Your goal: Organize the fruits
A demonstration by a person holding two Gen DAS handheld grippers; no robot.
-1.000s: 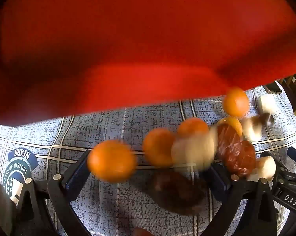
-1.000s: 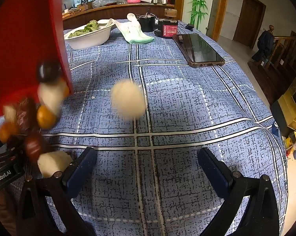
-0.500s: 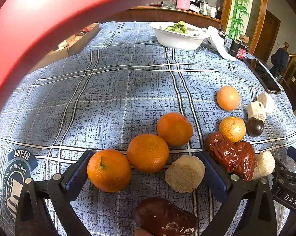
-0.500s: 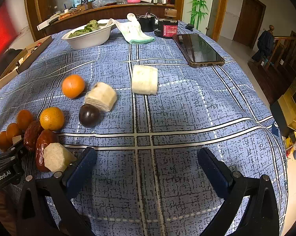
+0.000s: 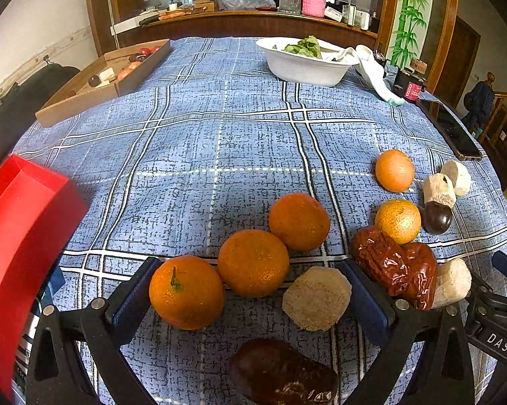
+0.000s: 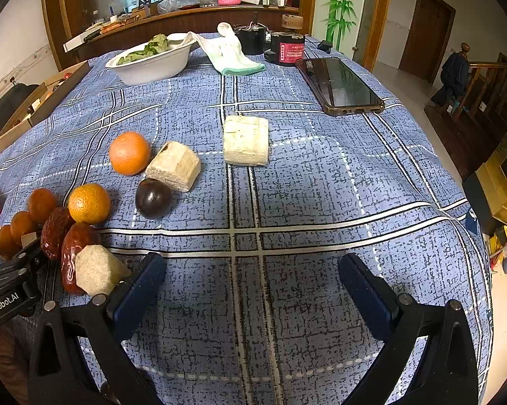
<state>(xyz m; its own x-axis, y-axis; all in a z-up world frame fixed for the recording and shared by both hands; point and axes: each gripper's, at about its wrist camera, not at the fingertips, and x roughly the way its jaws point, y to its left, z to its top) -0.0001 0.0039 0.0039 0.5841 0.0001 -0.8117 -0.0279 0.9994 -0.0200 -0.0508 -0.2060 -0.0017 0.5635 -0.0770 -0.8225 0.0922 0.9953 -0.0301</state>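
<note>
Both grippers stand with jaws apart and empty: left gripper (image 5: 250,290) frames three oranges (image 5: 253,262), a pale sugarcane piece (image 5: 316,298) and a dried red date (image 5: 282,373) on the blue plaid tablecloth (image 5: 219,141); right gripper (image 6: 253,287) faces bare cloth. Remaining fruit lies scattered between them; a red bin (image 5: 20,236) sits at the left.

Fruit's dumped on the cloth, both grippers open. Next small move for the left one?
Probably ease the left gripper forward and close on the nearest orange. It is open, and that orange lies just inside the left finger, touching the next orange.
</note>
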